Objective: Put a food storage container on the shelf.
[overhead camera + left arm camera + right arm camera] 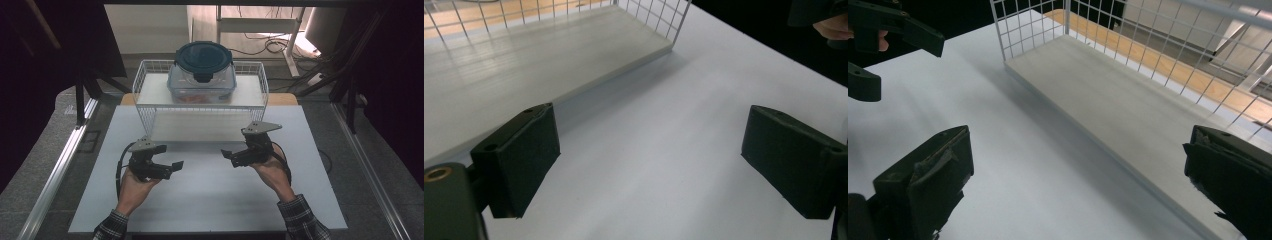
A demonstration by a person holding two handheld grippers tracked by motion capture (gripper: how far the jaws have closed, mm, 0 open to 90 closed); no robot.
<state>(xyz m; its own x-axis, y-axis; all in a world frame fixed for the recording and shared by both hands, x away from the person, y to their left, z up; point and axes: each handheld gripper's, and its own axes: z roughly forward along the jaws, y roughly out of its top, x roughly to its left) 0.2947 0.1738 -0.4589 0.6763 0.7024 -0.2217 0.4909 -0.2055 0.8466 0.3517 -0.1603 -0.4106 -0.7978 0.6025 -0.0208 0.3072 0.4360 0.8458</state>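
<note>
Container (202,75) sits on the upper shelf of the white wire rack (145,107), at the far side of the white table (210,200), well apart from both grippers. It looks like stiff clear plastic with a dark clip-on lid (202,57), with something orange inside, so it is likely moderately heavy, with smooth, slippery walls. Holding it by two opposite sides, just under the lid's rim, seems safest. Left gripper (170,167) and right gripper (231,155) hover low over the table in front of the rack, each with jaws spread wide and holding nothing. Count: one container, one lid, one rack, two grippers.
</note>
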